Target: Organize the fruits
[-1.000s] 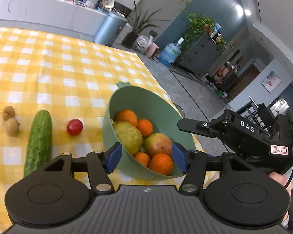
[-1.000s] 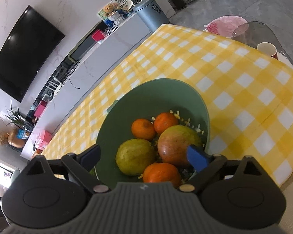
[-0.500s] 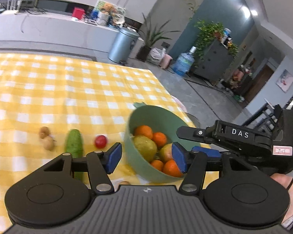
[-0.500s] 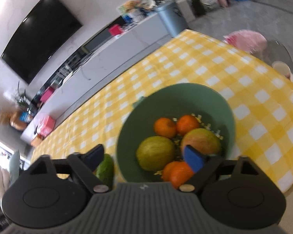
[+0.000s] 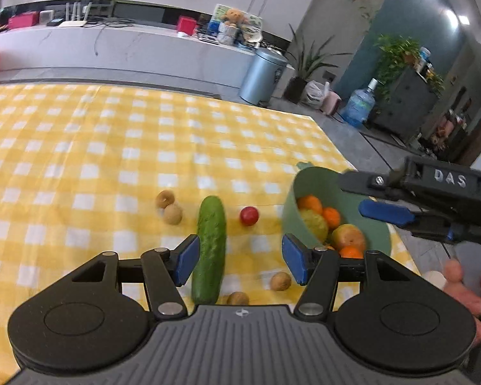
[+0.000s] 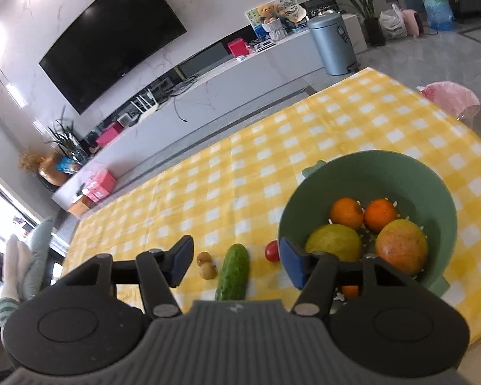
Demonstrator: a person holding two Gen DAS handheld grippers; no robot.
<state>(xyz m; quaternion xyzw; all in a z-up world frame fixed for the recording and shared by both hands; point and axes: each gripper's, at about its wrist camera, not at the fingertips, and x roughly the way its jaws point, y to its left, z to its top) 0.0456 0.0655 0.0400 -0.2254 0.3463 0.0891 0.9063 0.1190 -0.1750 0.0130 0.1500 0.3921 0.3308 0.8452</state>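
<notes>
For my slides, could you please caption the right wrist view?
Open right claw above cucumber, beside green bowl.

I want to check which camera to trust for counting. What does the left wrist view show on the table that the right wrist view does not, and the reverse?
Only the left wrist view shows two small brown fruits near its own gripper, and the right gripper over the bowl. Only the right wrist view shows the whole inside of the green bowl. Both show the cucumber, the small red fruit, the far pair of brown fruits and the oranges.
</notes>
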